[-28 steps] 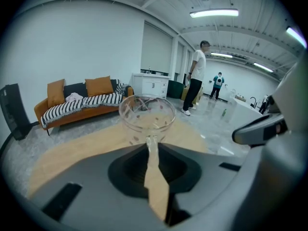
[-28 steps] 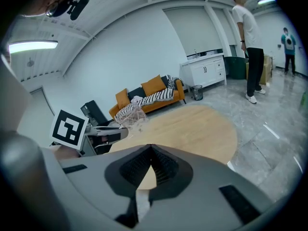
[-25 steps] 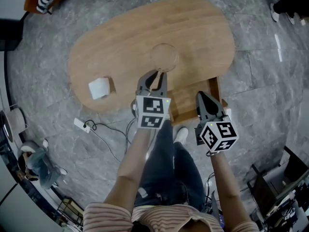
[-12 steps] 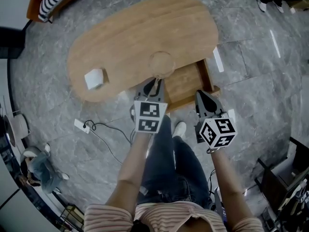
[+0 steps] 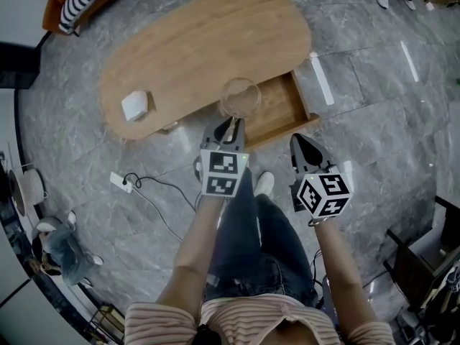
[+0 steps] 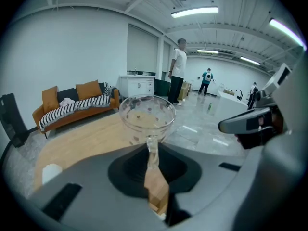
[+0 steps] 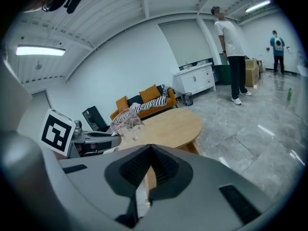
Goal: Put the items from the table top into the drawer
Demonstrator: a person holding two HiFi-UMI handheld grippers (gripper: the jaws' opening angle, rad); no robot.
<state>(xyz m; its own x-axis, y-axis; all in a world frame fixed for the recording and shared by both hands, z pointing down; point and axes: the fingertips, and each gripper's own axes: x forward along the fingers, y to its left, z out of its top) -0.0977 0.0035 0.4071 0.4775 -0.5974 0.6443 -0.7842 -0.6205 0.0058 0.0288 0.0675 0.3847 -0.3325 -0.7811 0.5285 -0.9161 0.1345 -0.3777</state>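
In the head view, the carrying step is judged to be in hand. A clear stemmed glass (image 5: 240, 96) is held by the left gripper (image 5: 231, 123) over the place where the oval wooden table (image 5: 201, 42) meets the open drawer (image 5: 279, 110). A white blocky item (image 5: 135, 105) lies on the table top, well apart from the drawer. The right gripper (image 5: 302, 144) is held near the drawer's front and nothing is carried in it.

In the left gripper view, the jaws are seen narrowly parted and clamped on the thin stem of the glass. Its bowl stands upright, rounded and transparent, with small spots on its wall. The smooth stem is judged slippery, so a steady, upright lowering onto the drawer's flat wooden floor is called for before the grip is eased.

In the right gripper view, the dark ribbed pads are pressed together with nothing between them. The white item is judged to be next.
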